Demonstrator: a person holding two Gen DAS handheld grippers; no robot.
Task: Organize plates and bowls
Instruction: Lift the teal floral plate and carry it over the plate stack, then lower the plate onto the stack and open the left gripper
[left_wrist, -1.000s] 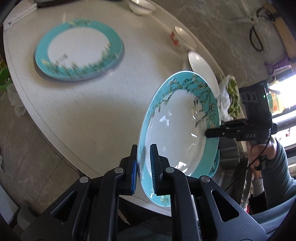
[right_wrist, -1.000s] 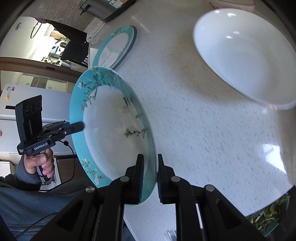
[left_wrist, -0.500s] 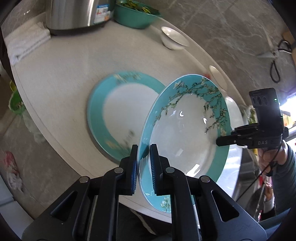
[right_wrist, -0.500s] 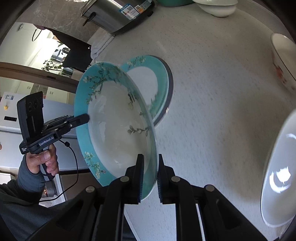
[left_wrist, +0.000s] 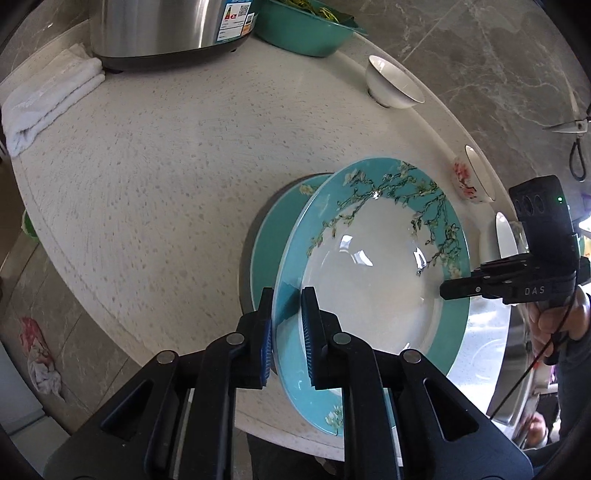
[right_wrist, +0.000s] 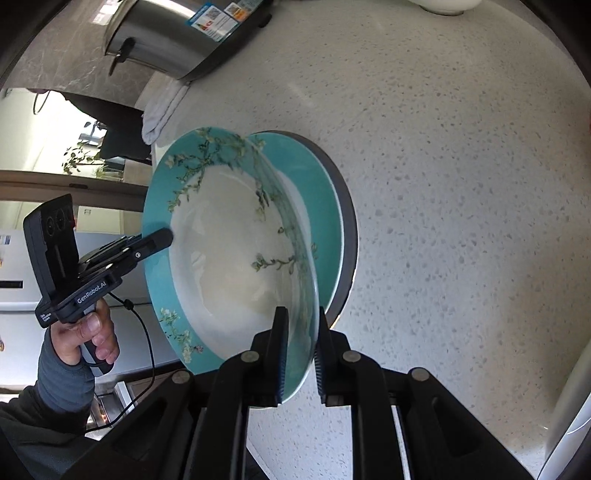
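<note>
Two teal plates (left_wrist: 373, 280) (left_wrist: 269, 243) — three bowls (left_wrist: 393, 86) (left_wrist: 474, 177) (left_wrist: 306, 26) — one cooker (left_wrist: 166, 29), one towel (left_wrist: 48, 99).

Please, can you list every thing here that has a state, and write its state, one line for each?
left gripper: shut on the near rim of the held plate
right gripper: shut on the opposite rim
held plate: lifted, tilted, above the lower plate
lower plate: flat on the table
white bowl: upright, empty
green basin: holds greens
towel: folded

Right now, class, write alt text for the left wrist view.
The left gripper and right gripper clamp opposite rims of a teal blossom plate above a matching plate on the speckled counter.
</note>
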